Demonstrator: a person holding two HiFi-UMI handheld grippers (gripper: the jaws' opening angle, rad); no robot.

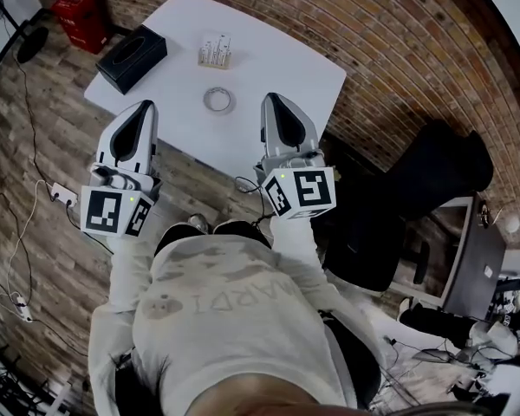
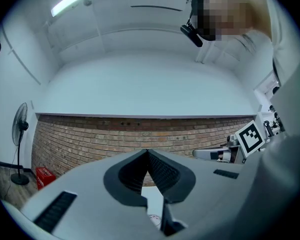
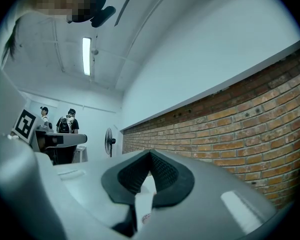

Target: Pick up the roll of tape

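In the head view the roll of tape [image 1: 217,100], a pale ring lying flat, rests on the white table [image 1: 286,55] near its front edge. My left gripper [image 1: 144,105] hovers over the table's left front corner, left of the tape and apart from it. My right gripper [image 1: 269,99] is just right of the tape, also clear of it. Both point toward the far wall. In the left gripper view the left gripper [image 2: 147,151] has its jaw tips meeting with nothing held. The right gripper [image 3: 150,152] looks the same in the right gripper view.
A black tissue box [image 1: 131,57] and a small holder of white tubes [image 1: 215,53] stand on the table behind the tape. A red box [image 1: 80,19] sits on the floor beyond, a black chair [image 1: 399,206] at the right, cables and a power strip [image 1: 61,195] at the left.
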